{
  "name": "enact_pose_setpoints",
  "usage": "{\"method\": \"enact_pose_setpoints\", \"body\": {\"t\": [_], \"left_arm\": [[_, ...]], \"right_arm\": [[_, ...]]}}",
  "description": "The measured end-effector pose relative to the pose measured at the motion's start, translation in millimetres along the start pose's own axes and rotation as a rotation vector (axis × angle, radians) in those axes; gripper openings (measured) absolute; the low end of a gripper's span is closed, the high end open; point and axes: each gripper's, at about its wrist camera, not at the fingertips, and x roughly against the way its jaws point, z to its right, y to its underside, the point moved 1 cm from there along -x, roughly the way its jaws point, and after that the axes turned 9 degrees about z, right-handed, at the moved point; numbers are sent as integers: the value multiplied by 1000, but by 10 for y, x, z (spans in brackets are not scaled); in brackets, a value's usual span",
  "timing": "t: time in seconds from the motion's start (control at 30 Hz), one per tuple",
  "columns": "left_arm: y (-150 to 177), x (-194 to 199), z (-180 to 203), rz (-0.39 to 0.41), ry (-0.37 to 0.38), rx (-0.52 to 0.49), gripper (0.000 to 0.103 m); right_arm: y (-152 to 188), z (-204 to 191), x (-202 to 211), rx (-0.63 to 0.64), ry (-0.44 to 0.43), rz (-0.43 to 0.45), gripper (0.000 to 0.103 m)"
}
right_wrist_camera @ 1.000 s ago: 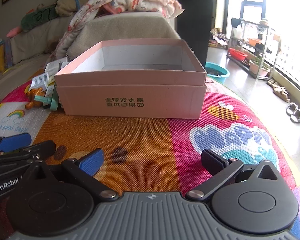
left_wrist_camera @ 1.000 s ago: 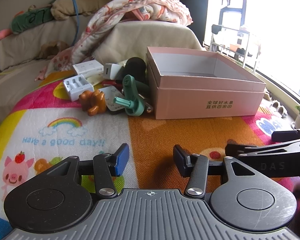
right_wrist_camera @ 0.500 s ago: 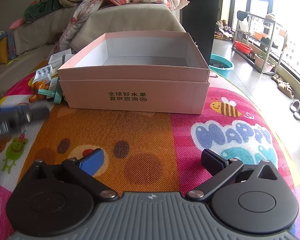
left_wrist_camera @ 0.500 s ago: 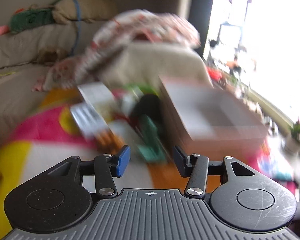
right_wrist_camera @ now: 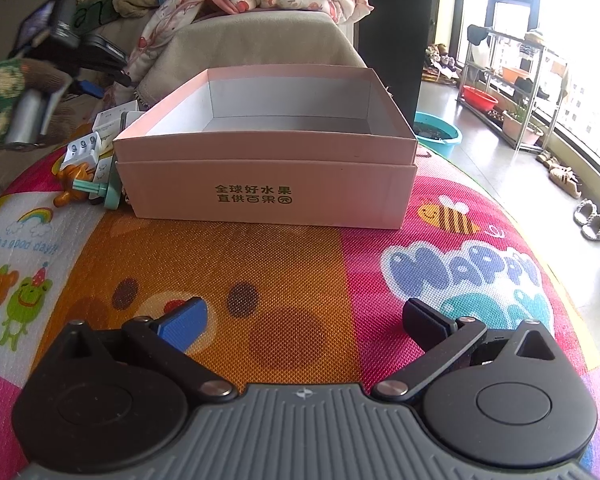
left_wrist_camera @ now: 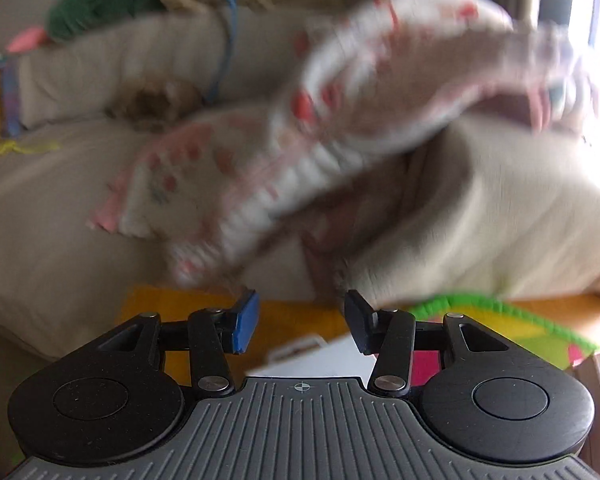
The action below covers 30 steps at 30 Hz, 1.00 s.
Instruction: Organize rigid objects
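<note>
An open, empty pink cardboard box [right_wrist_camera: 268, 184] stands on the colourful play mat [right_wrist_camera: 284, 280]. Left of it lies a pile of small items: a white battery case [right_wrist_camera: 83, 148], an orange toy [right_wrist_camera: 69, 184], a mint-green plastic piece [right_wrist_camera: 107, 192] and white boxes [right_wrist_camera: 114, 118]. My right gripper [right_wrist_camera: 304, 320] rests open and empty in front of the box. My left gripper [left_wrist_camera: 300, 322] hangs above the pile's far side, facing the sofa; its jaws are closing with nothing pressed between them. A blurred white box [left_wrist_camera: 320, 358] shows below the gap. In the right wrist view the left gripper [right_wrist_camera: 108, 76] is at the upper left.
A beige sofa [left_wrist_camera: 60, 208] with a patterned blanket [left_wrist_camera: 340, 120] stands behind the mat. A person's patterned sleeve [right_wrist_camera: 4, 92] holds the left gripper. On the floor to the right are a teal basin [right_wrist_camera: 440, 132], a metal rack [right_wrist_camera: 512, 92] and slippers [right_wrist_camera: 592, 222].
My left gripper swept from the mat's front, beside the right gripper, up and away over the pile toward the sofa; its view is now blurred. The right gripper stayed put.
</note>
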Motion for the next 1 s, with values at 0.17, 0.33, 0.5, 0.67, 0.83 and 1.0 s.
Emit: {"method": "enact_pose_setpoints", "body": {"t": [0.17,0.33,0.5,0.67,0.83,1.0], "left_arm": [[155,54,-111,-82,133,19,44],[422,455,-215,-74,191,-31,46],[750,911,-296,-80,283,-11,46],[1141,1390,-342,-98,390,41,43],[1451,1742,-427,-139,531,155,41],[1498,2356,-591,5,500,147,41]], "right_arm": [[-3,2,3,1,-6,0,103],[-25,-57,11,37,-54,0,103],[-89,-247,136,39,-122,78,103],[-255,-752,114,138,-254,132,103],[-469,-1094,-173,179,-241,148,93],[-447,-1069,-343,153,-271,54,33]]}}
